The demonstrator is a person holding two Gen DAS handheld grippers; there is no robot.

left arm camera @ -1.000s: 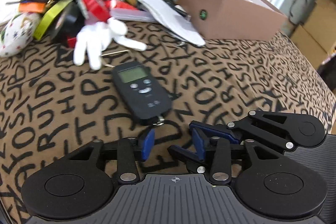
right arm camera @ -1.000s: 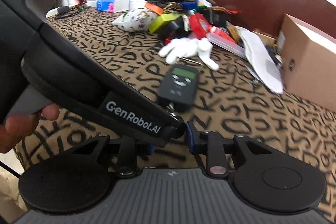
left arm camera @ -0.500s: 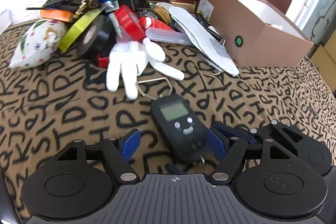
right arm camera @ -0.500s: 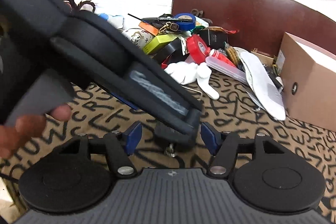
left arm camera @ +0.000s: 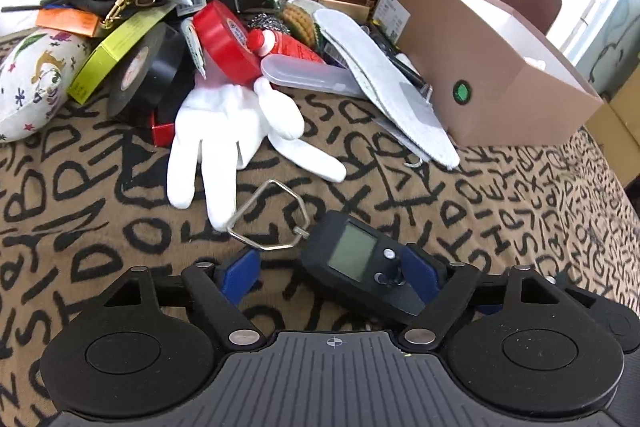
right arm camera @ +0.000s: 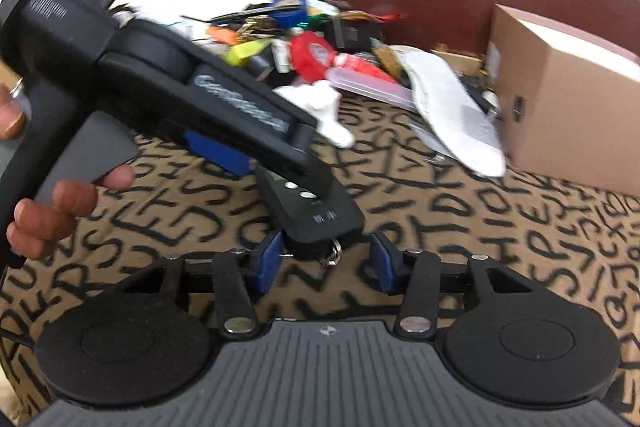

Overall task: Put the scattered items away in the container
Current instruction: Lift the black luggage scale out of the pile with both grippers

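Nearby, glove (left arm camera: 224, 131) and clutter, scale (left arm camera: 360, 263) between opening left jaws, right closing

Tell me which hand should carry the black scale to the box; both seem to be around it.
Probably right. The right gripper has the scale by its end, jaws closing, pointing towards the box. The left gripper has jaws opening, with a gap on one side of the scale.

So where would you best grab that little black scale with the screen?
Probably across the narrow sides of the black scale, coming from above at its ring-free end: the body lies flat, screen up, its long edges exposed, while the loose wire loop offers no firm hold.
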